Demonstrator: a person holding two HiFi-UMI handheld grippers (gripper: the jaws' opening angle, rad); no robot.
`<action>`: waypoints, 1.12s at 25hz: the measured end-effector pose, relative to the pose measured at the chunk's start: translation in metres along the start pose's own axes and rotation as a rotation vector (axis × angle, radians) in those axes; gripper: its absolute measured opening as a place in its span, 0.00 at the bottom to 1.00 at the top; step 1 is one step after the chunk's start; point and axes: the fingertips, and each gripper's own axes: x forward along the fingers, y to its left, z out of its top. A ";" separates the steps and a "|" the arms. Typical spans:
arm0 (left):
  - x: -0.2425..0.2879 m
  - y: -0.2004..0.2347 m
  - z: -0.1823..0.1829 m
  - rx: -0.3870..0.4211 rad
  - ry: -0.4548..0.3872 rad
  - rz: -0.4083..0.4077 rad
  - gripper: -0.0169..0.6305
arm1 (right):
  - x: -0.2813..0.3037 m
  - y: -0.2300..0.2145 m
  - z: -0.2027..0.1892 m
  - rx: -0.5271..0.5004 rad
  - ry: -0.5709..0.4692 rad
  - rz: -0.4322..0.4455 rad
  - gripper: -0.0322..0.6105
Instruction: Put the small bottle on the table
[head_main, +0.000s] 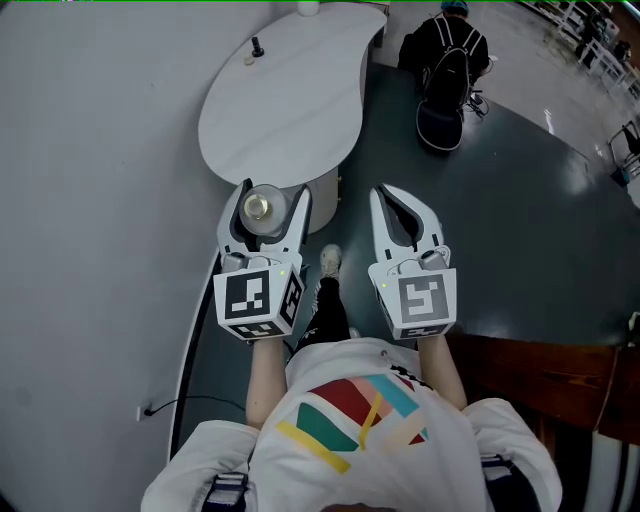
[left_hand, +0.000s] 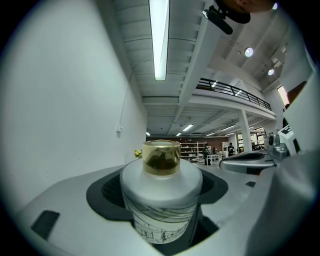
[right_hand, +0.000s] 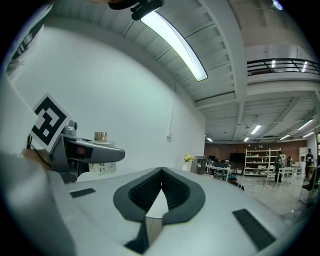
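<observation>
"Where is the small white frosted bottle with the gold cap (left_hand: 161, 192)?"

"It is held upright, squeezed tight between the jaws of the left gripper (head_main: 272, 200). It is kept up in the air, near the edge of the smooth white rounded table (head_main: 290, 110), and has not been put down yet."

"And the right gripper (right_hand: 161, 172)?"

"Its jaws are closed together. Nothing is held there."

"What could go wrong?"

"The bottle looks smooth, so it could be dropped if the squeeze is let go too soon. It could also be bumped on the table's edge, or be set too close to it and tipped off."
</observation>
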 end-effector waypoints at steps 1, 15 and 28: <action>0.004 0.001 -0.002 -0.001 0.005 0.000 0.57 | 0.004 0.000 -0.002 -0.001 0.005 0.002 0.07; 0.099 0.051 -0.024 -0.030 0.047 0.023 0.57 | 0.105 -0.028 -0.026 0.012 0.048 0.009 0.07; 0.225 0.122 -0.009 -0.050 0.061 0.045 0.57 | 0.259 -0.030 -0.009 -0.016 0.062 0.137 0.07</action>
